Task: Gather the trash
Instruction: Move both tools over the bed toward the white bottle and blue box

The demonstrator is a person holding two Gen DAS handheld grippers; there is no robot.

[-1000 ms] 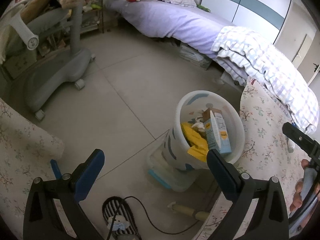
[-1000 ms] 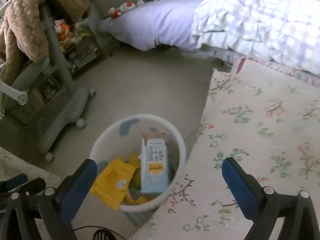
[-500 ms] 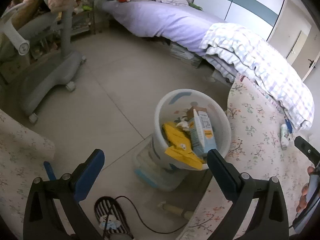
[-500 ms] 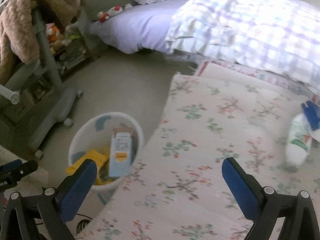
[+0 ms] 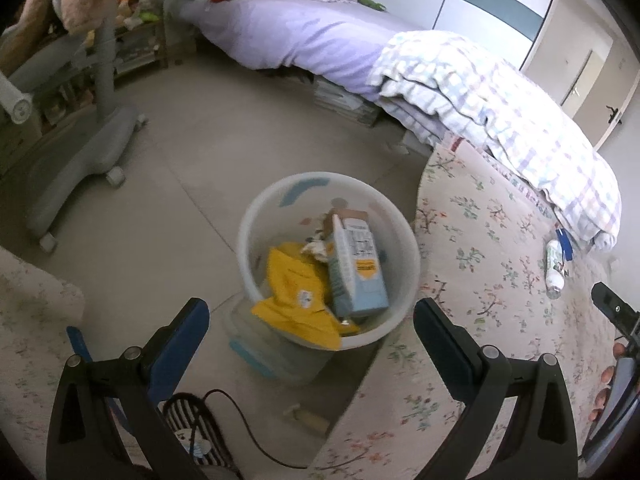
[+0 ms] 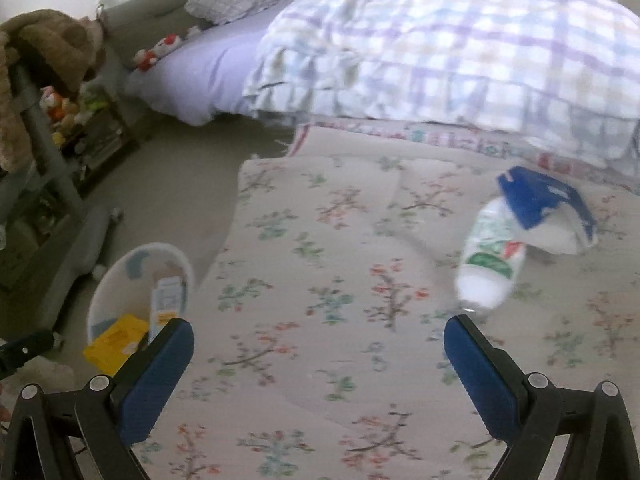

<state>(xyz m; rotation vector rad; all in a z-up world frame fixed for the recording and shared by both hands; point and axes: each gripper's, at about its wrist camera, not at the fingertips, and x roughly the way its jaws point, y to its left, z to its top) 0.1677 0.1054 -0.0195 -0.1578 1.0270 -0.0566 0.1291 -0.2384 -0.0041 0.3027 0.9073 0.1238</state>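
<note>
A white trash bin [image 5: 280, 208] stands on the floor beside a floral-covered surface [image 5: 480, 280]. It holds a light-blue carton [image 5: 358, 268] and yellow packaging [image 5: 296, 284]. My left gripper [image 5: 310, 326] is open and empty, just above the bin's near side. My right gripper [image 6: 318, 344] is open and empty over the floral cover [image 6: 320, 248]. A white bottle with a green label [image 6: 490, 256] lies ahead to its right, touching a blue-and-white wrapper [image 6: 540, 204]. The bin [image 6: 120, 272] is at its lower left. The bottle also shows in the left wrist view [image 5: 556, 264].
A bed with a purple sheet [image 5: 304, 32] and a checked quilt [image 6: 460, 48] lies behind. A grey chair base on wheels [image 5: 80, 156] stands at the left. A cable and a striped object [image 5: 196, 436] lie on the floor below the bin.
My right gripper has swung right, from above the bin to over the floral cover, bringing the bottle and wrapper into view. My left gripper has shifted so the bin sits more centred.
</note>
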